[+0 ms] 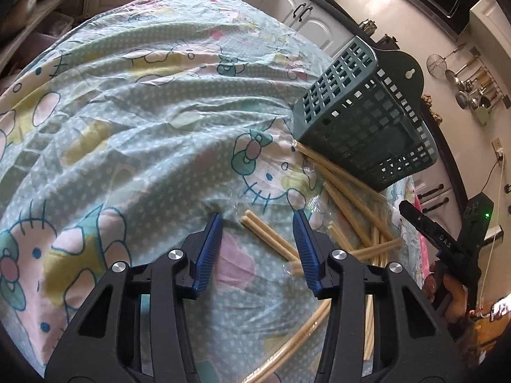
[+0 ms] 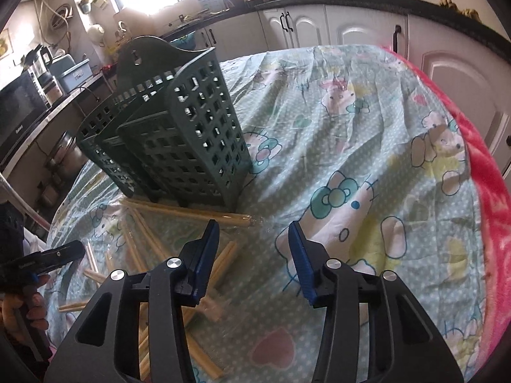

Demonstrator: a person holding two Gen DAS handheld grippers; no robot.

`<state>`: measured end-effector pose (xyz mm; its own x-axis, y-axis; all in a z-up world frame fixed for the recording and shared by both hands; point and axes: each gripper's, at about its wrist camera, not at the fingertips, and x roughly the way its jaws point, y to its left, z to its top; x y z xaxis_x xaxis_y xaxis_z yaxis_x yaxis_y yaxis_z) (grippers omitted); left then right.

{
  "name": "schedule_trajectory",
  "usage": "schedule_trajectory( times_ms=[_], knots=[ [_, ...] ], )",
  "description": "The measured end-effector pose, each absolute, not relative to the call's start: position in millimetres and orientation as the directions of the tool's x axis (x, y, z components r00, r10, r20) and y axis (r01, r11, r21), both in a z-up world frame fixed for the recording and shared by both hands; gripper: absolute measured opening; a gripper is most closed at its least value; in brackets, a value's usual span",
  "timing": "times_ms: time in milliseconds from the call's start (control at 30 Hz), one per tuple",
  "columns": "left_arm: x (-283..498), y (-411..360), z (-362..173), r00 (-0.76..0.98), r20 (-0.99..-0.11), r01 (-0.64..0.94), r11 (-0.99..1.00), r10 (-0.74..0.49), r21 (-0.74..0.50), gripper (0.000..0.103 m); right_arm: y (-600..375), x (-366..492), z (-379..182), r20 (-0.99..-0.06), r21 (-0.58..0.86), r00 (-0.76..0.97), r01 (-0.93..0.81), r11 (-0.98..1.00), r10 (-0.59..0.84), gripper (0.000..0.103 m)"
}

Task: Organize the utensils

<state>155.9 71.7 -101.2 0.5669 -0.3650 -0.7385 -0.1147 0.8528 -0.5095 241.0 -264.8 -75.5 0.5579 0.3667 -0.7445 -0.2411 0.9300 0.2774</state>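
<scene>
Several pale wooden chopsticks (image 1: pixel 364 210) lie scattered on the patterned cloth in front of a dark green slotted utensil holder (image 1: pixel 361 118). My left gripper (image 1: pixel 258 223) hangs low over the cloth with its jaws apart. One wrapped pair of chopsticks (image 1: pixel 271 239) lies between the blue pads, and neither pad presses on it. My right gripper (image 2: pixel 254 234) is open over bare cloth, just right of the pile. A chopstick pair (image 2: pixel 225 263) lies beside its left finger, and a long pair (image 2: pixel 198 212) lies at the foot of the holder (image 2: pixel 179 134). Each gripper shows in the other's view (image 1: pixel 415 217) (image 2: pixel 64 253).
The cat-print tablecloth (image 1: pixel 134 102) is wrinkled and covers the rounded table. A pink blanket (image 2: pixel 491 217) runs along the table's right edge. White cabinets (image 2: pixel 351 28) and a dark counter stand behind, with a microwave (image 2: pixel 19 118) at left. Metal ladles (image 1: pixel 472 86) hang on the wall.
</scene>
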Motion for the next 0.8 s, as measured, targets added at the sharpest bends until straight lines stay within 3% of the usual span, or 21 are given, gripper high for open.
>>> schedule_trajectory(
  times_ms=[267,467,800],
  knots=[
    [164.0,70.6,-103.1,0.571,-0.751,-0.126,0.869,-0.331,-0.479,0.027,-267.2,259.3,-90.5,-0.757,0.322,0.517,-0.237,0.917,0.399,0.043],
    [163.9,68.3,-103.8,0.578,-0.762,-0.126,0.891,-0.292,-0.437,0.018,-270.1,266.4,-96.3,-0.75,0.354,0.504,-0.241,0.904,0.428,0.037],
    [160.9,66.7,-101.6,0.59,-0.761,-0.116,0.904,-0.272,-0.412,0.009,-271.2,261.0,-94.2,-0.733,0.381,0.507,-0.247,0.891,0.454,0.013]
  ],
)
